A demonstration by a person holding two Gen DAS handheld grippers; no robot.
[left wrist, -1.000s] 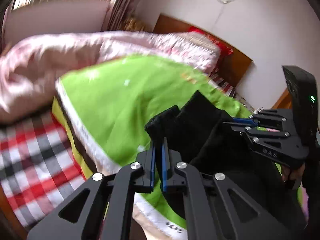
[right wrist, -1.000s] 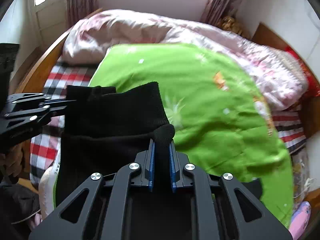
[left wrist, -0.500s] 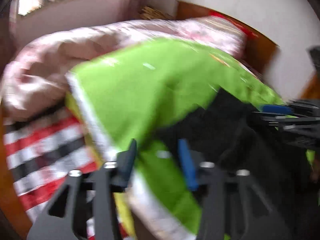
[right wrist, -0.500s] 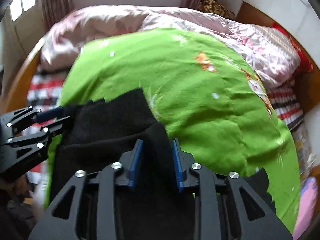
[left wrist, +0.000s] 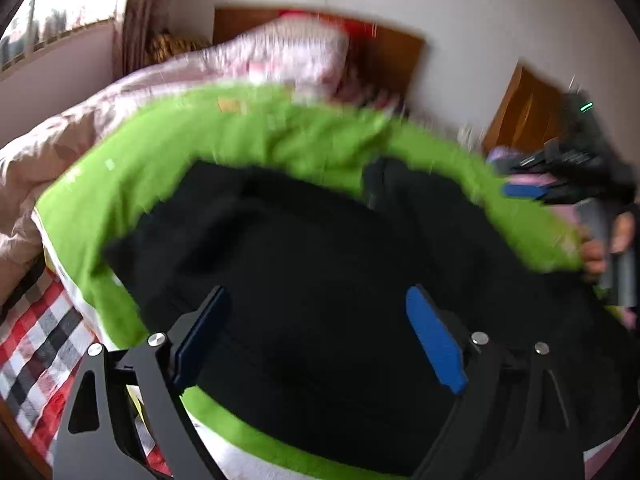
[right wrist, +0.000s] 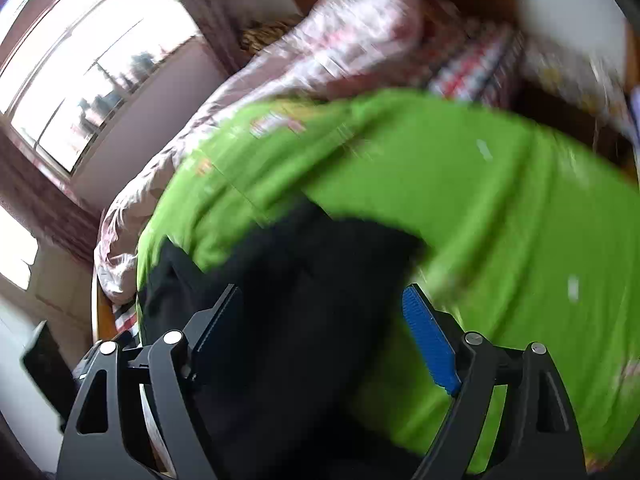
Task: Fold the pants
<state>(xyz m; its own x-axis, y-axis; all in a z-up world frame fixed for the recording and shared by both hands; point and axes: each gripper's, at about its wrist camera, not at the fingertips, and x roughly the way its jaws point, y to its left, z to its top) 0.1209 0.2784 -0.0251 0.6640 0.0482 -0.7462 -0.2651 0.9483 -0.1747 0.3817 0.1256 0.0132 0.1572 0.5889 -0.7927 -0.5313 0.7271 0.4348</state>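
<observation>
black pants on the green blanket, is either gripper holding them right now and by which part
Neither holds them. The left gripper and right gripper have just been opening; jaws stand wide, pads clear of the black pants, which lie on the green blanket.

A domestic bedroom is indicated. Most of both views is occupied by a bed, on which a bright green quilt (left wrist: 168, 160) is spread, bordered in white along its near edge. A pale pink floral duvet (right wrist: 256, 80) is bunched along the far side of the bed, and a red, white and black checked sheet (left wrist: 36, 340) is exposed at the near corner. A wooden headboard (left wrist: 396, 60) is set against a plain white wall (left wrist: 460, 8). Daylight is admitted through a large window (right wrist: 80, 72), beside which a brownish curtain (left wrist: 140, 20) is hung. A further wooden furniture panel (left wrist: 524, 116) is seen by the wall.
</observation>
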